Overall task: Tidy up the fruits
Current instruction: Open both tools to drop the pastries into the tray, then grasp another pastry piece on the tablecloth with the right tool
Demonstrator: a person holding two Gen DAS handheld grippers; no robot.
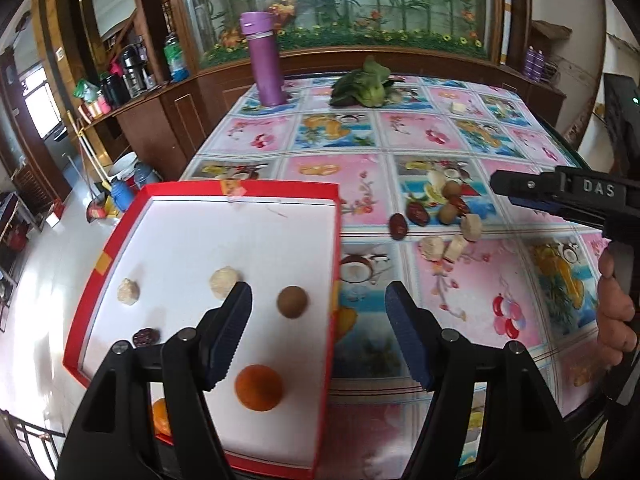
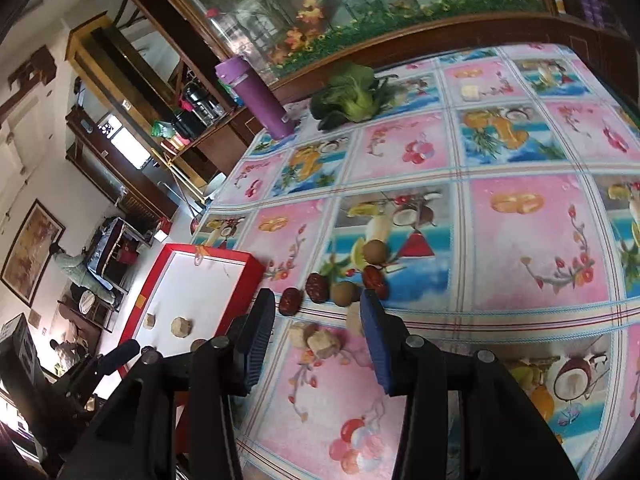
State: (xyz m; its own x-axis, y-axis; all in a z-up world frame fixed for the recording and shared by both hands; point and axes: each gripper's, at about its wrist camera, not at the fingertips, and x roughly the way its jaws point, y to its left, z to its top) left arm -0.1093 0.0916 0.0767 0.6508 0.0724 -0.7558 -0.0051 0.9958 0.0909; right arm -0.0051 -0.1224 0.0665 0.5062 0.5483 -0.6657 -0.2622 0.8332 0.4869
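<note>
Right hand-held gripper (image 2: 316, 340), jaws wide and empty, hovers over pale fruit chunks (image 2: 320, 342); left hand-held gripper (image 1: 318, 336), likewise wide, above the red tray (image 1: 124, 224). Beyond, crowded dates (image 2: 316, 286) on the bench (image 2: 520, 240) risk being knocked aside.

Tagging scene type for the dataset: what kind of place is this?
Most likely a home dining or living room. A table under a fruit-print oilcloth, a wood-framed glass cabinet with fake flowers, and a side counter crowded with flasks and bottles.

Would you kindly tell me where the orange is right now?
In the left wrist view, the orange lies in the red tray, near its front, below the brown longan.
</note>
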